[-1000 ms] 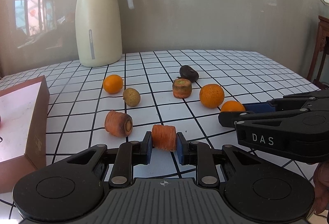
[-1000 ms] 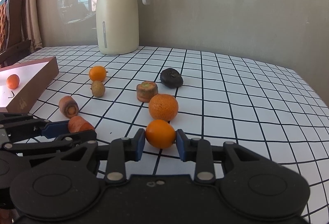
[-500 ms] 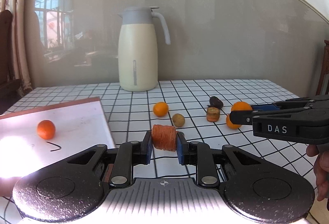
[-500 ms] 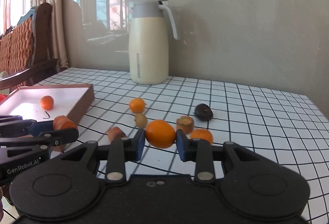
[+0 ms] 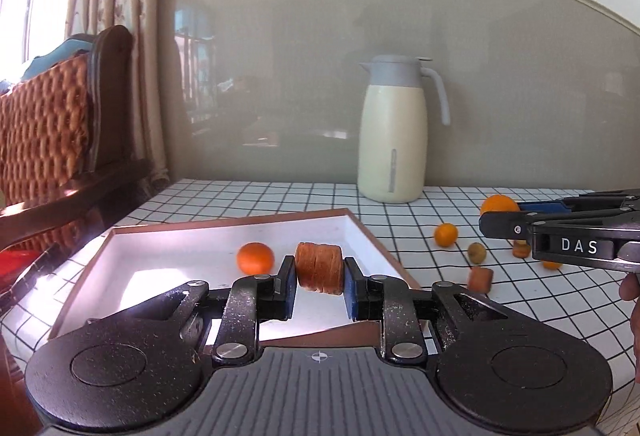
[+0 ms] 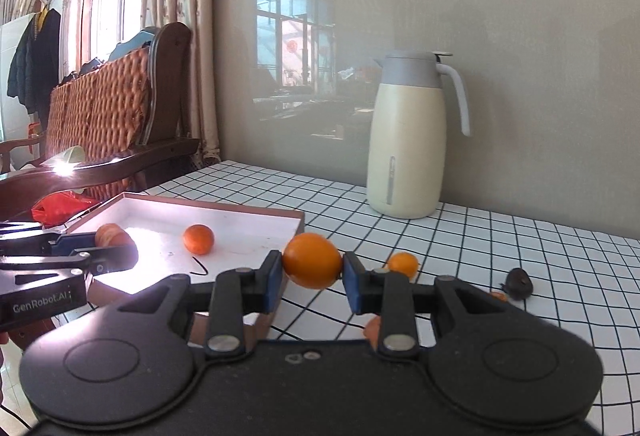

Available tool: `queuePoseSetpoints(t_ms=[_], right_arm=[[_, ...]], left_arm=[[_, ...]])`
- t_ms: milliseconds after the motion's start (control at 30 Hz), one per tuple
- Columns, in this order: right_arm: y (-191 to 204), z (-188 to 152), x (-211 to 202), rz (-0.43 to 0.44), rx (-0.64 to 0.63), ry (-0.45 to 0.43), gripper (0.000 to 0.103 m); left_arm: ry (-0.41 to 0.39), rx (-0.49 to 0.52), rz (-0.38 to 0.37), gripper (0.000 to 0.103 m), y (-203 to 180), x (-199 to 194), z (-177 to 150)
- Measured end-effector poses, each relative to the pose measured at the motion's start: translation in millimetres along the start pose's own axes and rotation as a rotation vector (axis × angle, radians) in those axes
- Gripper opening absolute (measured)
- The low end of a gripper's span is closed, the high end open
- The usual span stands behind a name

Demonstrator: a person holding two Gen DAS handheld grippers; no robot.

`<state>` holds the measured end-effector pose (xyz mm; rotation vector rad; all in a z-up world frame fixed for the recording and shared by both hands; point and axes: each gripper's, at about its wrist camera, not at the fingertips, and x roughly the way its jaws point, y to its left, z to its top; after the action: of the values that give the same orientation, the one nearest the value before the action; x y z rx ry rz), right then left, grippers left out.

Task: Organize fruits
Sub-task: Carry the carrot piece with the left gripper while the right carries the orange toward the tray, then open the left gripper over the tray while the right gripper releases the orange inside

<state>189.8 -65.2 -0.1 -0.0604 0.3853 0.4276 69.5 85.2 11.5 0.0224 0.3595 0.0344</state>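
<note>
Desk [image 5: 280, 195] with a white cloth gridded in black lines carries everything, and the loose produce lies scattered toward its right, clear of the cream thermos jug with a grey lid [image 5: 394, 139] standing upright at the back. Shallow brown-walled tray with a white floor [image 5: 172, 260] sits at the left edge, evidently the collecting place, since one small round orange [image 5: 255, 258] already rests inside. Left tool [image 5: 319, 283] is clenched on a ridged orange carrot chunk [image 5: 319, 268], held above the tray floor, probably ready for release there. Right tool [image 6: 311, 278] grasps a smooth oval orange fruit [image 6: 312, 264] just beside the tray's near corner, likely bound for the tray too.
</note>
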Motion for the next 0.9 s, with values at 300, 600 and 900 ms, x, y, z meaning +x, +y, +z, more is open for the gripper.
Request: queuePoseSetpoints(t_ms=[300, 600, 900], right_arm=[[40, 10, 20, 0.057, -0.050, -0.005, 0.024], [57, 23, 46, 0.062, -0.062, -0.008, 0.024], [61, 35, 86, 0.064, -0.070, 0.013, 0.024]], left_arm=[[-0.011, -0.067, 0.117, 0.024, 57, -1, -2], [-0.034, -0.077, 0.210, 0.024, 93, 11, 6], [0.004, -0.092, 0.247, 0.024, 113, 39, 6]])
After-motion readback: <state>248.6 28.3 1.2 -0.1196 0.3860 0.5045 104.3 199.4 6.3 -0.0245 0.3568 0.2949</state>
